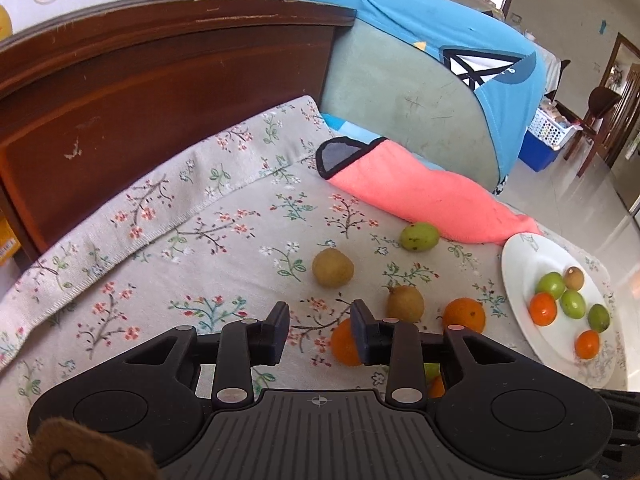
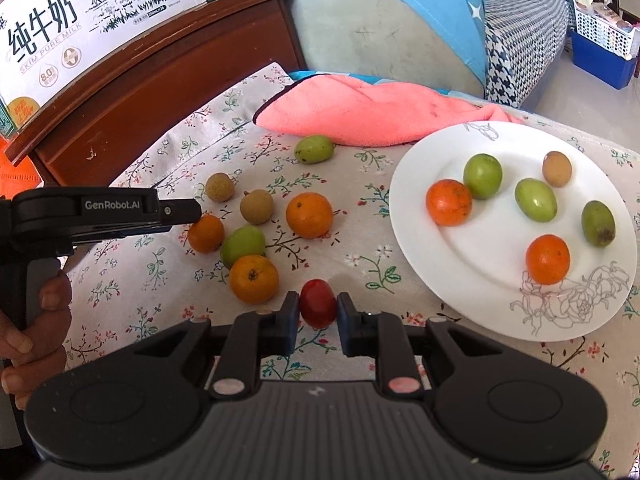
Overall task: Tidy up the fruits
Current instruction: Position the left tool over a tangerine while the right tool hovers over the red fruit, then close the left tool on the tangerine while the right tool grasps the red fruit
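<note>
- Two grippers were at work: the right gripper (image 2: 318, 312) had its jaws clamped on a small red fruit (image 2: 318, 309), presumably bound for the white plate (image 2: 452, 280) at two o'clock.
- In its own view the left gripper (image 1: 320, 330) had nothing between its jaws, which stood apart with a visible gap; an orange (image 1: 345, 343) sat just past its right finger, likely the next pick.
- Seven fruits already lay on the plate; more were scattered on the floral cloth (image 2: 160, 280) at eleven o'clock, awaiting sorting.
- "GenRobot.AI" was printed on the left gripper's side.
- At ten o'clock, the milk carton (image 2: 100, 20) read "SKIM PURE MILK" and "8.0".
</note>
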{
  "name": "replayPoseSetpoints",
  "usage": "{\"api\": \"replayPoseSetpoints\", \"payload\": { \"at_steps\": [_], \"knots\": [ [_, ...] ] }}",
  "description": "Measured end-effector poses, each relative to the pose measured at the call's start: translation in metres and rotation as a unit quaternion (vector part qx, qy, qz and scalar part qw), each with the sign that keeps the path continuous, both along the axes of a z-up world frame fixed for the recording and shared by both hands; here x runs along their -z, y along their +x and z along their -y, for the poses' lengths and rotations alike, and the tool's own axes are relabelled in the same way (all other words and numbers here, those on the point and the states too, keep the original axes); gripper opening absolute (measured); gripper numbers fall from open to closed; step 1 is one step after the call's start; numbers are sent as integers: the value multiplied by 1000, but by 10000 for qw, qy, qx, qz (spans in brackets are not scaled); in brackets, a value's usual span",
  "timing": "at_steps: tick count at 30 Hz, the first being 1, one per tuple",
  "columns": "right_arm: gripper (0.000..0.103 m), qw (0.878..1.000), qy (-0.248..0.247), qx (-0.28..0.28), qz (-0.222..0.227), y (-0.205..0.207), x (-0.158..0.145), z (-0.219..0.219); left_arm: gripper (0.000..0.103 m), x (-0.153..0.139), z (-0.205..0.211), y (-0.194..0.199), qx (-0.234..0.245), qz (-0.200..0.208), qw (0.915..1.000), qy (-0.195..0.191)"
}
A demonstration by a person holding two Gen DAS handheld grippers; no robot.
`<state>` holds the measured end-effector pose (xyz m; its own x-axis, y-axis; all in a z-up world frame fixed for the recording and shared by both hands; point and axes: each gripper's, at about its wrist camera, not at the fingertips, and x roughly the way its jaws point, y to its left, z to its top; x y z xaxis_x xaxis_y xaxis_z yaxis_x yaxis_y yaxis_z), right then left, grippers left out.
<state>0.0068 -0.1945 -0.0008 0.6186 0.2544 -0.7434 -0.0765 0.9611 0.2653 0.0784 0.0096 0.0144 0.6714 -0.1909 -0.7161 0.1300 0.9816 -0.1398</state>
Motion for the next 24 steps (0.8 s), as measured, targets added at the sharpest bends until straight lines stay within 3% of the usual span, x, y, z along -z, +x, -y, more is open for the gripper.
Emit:
{"api": "replayPoseSetpoints", "payload": {
  "at_steps": [3, 7, 12, 17, 21, 24],
  "knots": [
    [20, 10000, 12, 15, -5, 0, 0, 1, 31, -1, -6, 0, -120, 118, 9997, 183],
    [20, 10000, 20, 23, -6, 1, 0, 0, 31, 0, -13, -1, -2, 66, 9999, -147],
    [20, 10000, 17, 1, -14, 1, 1, -2, 31, 1, -12, -2, 124, 91, 9996, -257],
    [20, 10000, 15, 17, -24, 2, 1, -1, 41, 9, -5, -1, 357, -19, 9991, -229],
    [20, 10000, 17, 18, -26, 2, 2, -1, 42, 13, 2, -4, 492, 28, 9988, 25],
    [20, 10000, 33, 13, -40, 2, 2, -1, 46, 15, 4, -4, 558, 4, 9984, -33]
  ]
}}
